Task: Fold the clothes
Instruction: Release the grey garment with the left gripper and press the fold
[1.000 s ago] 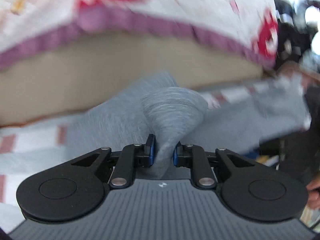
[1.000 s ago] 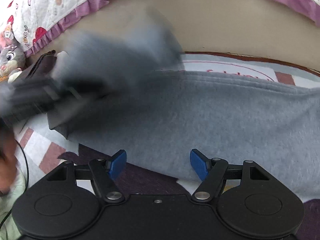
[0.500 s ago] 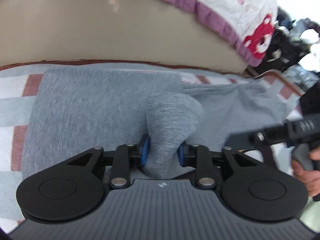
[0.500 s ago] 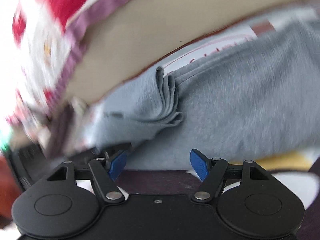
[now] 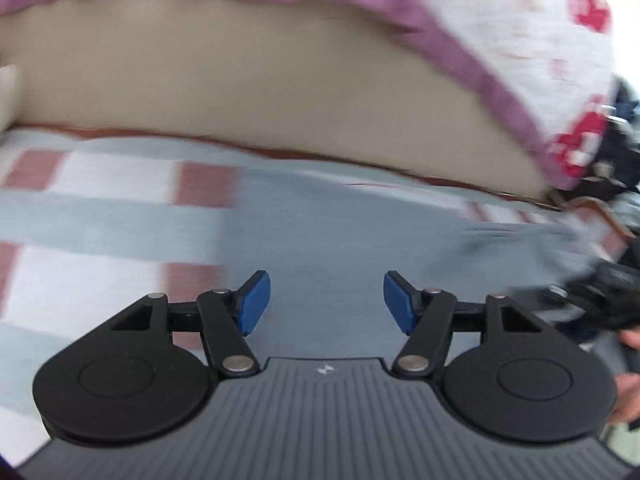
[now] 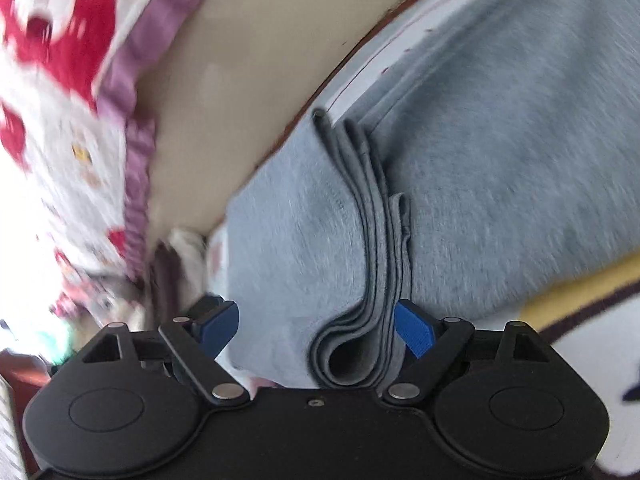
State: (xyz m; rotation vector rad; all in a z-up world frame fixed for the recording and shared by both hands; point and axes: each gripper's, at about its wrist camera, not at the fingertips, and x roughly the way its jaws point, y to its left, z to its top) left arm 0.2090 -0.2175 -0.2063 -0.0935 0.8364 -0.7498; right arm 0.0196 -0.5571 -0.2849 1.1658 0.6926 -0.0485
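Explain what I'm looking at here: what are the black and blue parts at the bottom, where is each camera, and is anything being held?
No robot arm here: a person carries a hand-held gripper in each hand, with a fisheye camera on each looking forward along its two blue-padded fingers. In the left view, the left hand-held gripper is open with nothing between its pads. Ahead lies the grey garment on a checked cover, with a beige wall-like surface and a purple-trimmed quilt behind. In the right view, the right hand-held gripper is also open; the garment's folded edge, several layers thick, sits between its pads, not yet clamped. Both pictures are motion-blurred.
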